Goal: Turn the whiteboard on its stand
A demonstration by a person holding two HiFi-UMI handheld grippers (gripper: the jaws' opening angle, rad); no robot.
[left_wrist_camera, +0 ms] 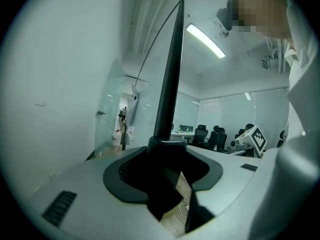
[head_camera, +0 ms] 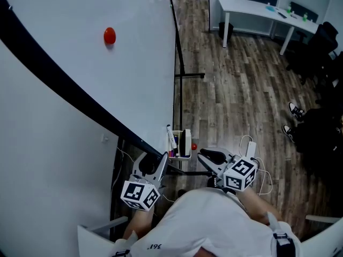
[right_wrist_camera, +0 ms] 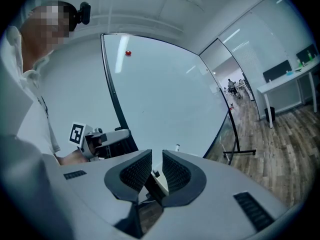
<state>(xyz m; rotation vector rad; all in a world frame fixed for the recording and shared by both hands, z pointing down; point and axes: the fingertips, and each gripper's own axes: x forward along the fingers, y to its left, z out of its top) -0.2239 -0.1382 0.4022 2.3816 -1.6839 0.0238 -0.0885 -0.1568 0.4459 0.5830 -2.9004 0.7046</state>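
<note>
Left gripper (head_camera: 154, 166) clamped on whiteboard (head_camera: 69, 31) bottom frame edge (head_camera: 64, 85), leverage for turning; right gripper (head_camera: 204, 156) free, jaws barely apart, empty

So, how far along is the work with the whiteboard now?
Done: the left gripper is closed on the dark edge of the whiteboard. In hand: that grip only; the right gripper is free, fingers slightly apart, empty. Left: the turn itself; the board looks about upright on its stand.
</note>
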